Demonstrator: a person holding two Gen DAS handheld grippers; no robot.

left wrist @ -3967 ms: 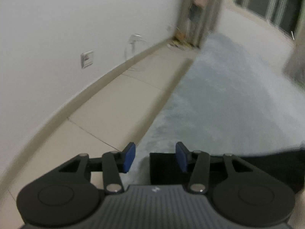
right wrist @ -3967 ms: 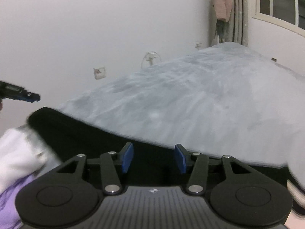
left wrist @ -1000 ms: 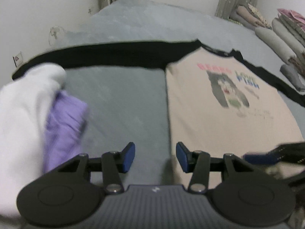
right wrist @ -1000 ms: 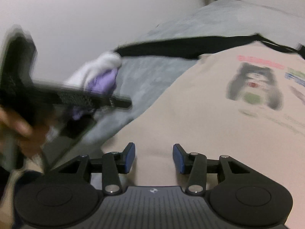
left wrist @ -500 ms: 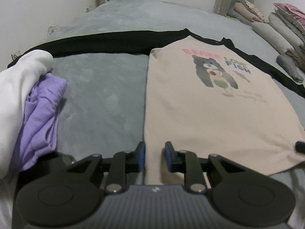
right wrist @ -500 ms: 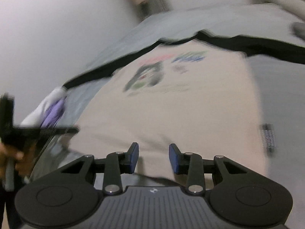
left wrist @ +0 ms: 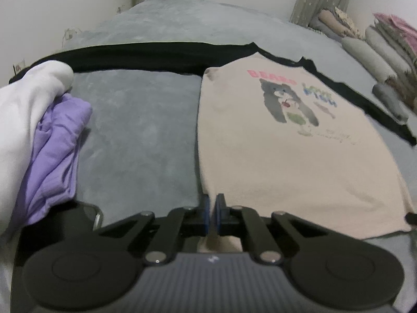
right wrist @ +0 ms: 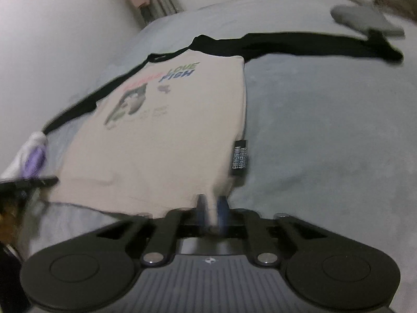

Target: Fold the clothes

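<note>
The beige shirt (left wrist: 273, 156) lay flat and face up on the grey bed (left wrist: 140, 135), its black sleeves stretched out to both sides and a bear print across the chest. The left tool (left wrist: 211, 212) was pinching the hem at the shirt's near left corner, blue pads pressed nearly together on the cloth. The right tool (right wrist: 211, 212) gripped the hem near the other corner, fabric bunched between its pads, just beside a black side label (right wrist: 240, 160). A white and purple bundle of clothes (left wrist: 44, 135) sat on the bed's left edge, well apart from the shirt body.
</note>
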